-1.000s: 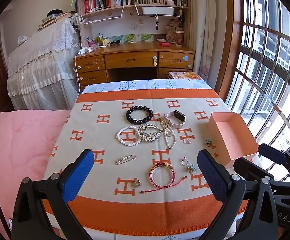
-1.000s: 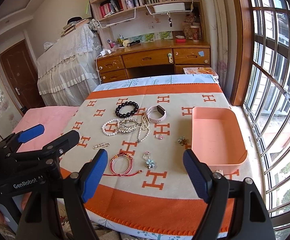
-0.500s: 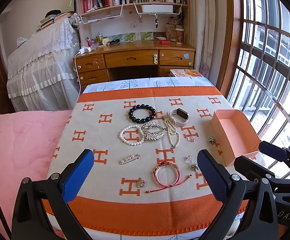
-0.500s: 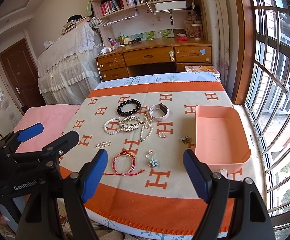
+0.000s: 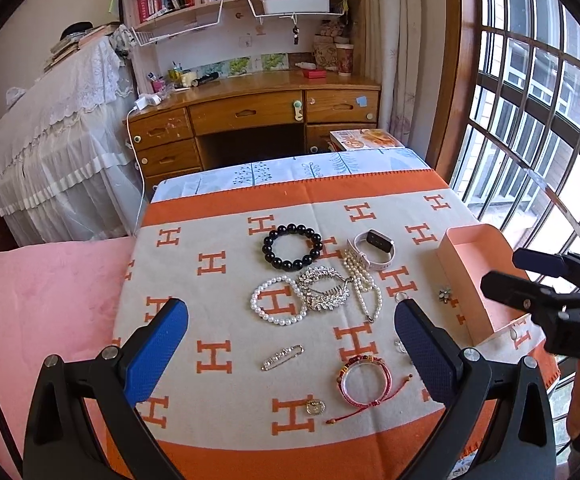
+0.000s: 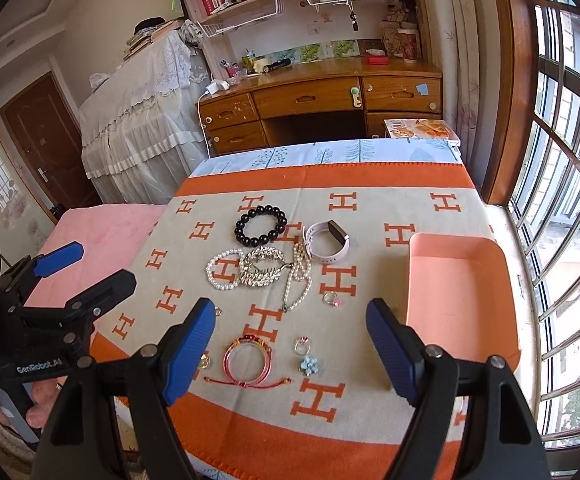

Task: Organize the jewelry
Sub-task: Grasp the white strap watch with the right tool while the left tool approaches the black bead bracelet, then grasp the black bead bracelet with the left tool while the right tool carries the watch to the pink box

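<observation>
Starting stage | left gripper [image 5: 290, 344] and right gripper [image 6: 290, 336] both spread wide, grasping nothing | jewelry like black bead bracelet [image 6: 261, 226] lies frame-center on cloth [image 6: 409, 208] | pink tray [image 6: 461, 300] at right looks unfilled | 0 pieces sorted, all remain.

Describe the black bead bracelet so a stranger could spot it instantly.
On the orange-and-cream blanket, find the jewelry cluster left of the pink tray. The black bead bracelet lies at its far edge, beside the pale watch: the only dark, glossy ring.
</observation>
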